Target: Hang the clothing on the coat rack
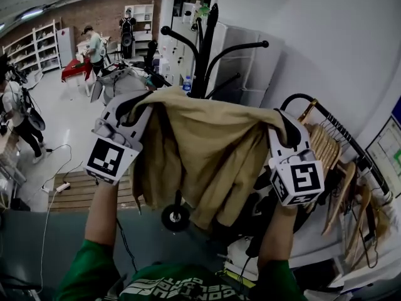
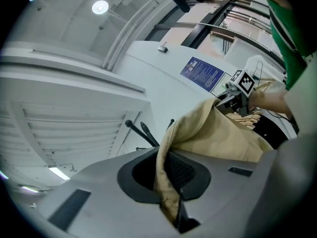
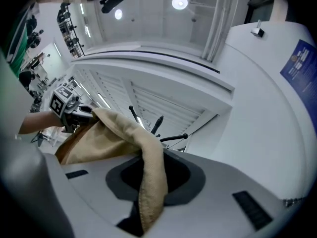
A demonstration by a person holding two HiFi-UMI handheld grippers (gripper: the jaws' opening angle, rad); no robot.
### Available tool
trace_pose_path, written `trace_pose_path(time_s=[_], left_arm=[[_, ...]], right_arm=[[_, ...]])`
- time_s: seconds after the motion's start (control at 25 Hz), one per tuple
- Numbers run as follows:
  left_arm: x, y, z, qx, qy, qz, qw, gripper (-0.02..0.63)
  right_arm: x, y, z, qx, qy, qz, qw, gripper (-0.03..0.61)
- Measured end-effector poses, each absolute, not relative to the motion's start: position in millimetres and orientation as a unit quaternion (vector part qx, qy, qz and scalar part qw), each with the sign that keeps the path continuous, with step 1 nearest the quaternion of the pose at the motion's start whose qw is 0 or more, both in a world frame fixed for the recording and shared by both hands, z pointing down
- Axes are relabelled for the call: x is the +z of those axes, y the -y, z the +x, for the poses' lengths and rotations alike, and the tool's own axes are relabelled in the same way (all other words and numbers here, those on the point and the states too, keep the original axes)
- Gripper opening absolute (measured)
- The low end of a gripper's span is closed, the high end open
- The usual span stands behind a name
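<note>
Tan jacket (image 1: 207,149) hangs spread in the air just in front of the coat rack (image 1: 203,49), not yet on a hook. Step looks like the approach; next likely needs its top edge lifted over a hook. Left gripper (image 1: 133,107) and right gripper (image 1: 287,125) jaws each pinched narrow on its fabric

Bright, even indoor light fell from a round ceiling lamp (image 2: 100,6) glaring at 11 o'clock; fisheye bending darkened every corner, and near surfaces blurred.
</note>
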State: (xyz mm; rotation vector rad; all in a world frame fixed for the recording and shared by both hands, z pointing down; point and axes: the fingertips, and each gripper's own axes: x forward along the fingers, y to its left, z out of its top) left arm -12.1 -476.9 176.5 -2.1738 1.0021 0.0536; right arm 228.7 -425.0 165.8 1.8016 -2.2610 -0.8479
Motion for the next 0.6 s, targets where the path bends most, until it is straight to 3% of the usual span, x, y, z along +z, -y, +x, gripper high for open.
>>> trace_pose_path(time_s=[0.6], left_arm=[[207, 571, 15, -0.027, -0.382, -0.871, 0.306, 0.018]], right_arm=[[201, 528, 257, -0.187, 0.783, 0.587, 0.081, 0.06]])
